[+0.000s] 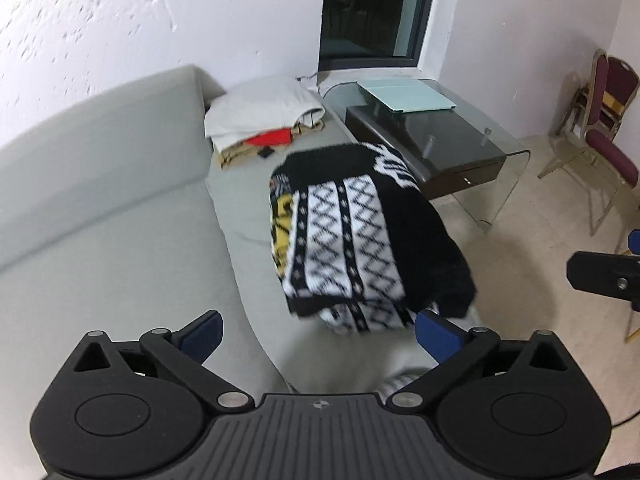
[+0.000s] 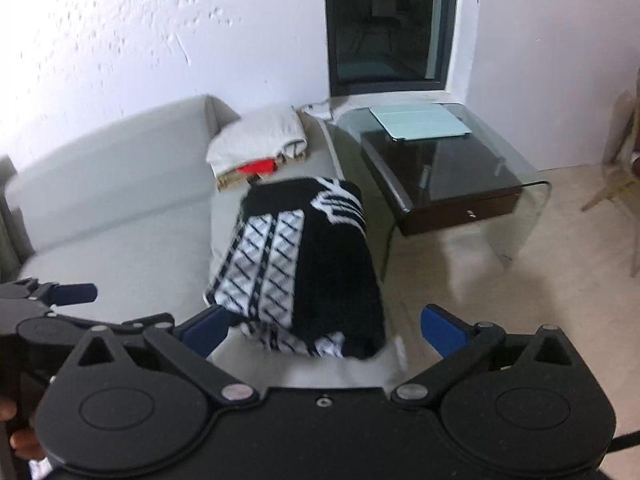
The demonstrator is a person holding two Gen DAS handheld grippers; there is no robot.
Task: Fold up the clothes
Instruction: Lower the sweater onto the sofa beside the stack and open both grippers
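Observation:
A folded black-and-white patterned sweater (image 1: 352,232) (image 2: 312,264) with a yellow patch lies on the grey sofa seat (image 1: 240,200), close to the seat's right edge. My left gripper (image 1: 320,332) hangs above its near end with blue pads wide apart, touching nothing. My right gripper (image 2: 322,326) is also open over the sweater's near end, holding nothing. The right gripper's tip shows at the right edge of the left wrist view (image 1: 600,276). The left gripper shows at the left of the right wrist view (image 2: 60,294).
A pile of folded clothes (image 1: 264,116), white on top with red and beige below, sits at the sofa's far end. A glass side table (image 1: 516,156) with a dark box and a teal folder (image 1: 404,96) stands to the right. Chairs (image 1: 600,120) stand beyond on the pale floor.

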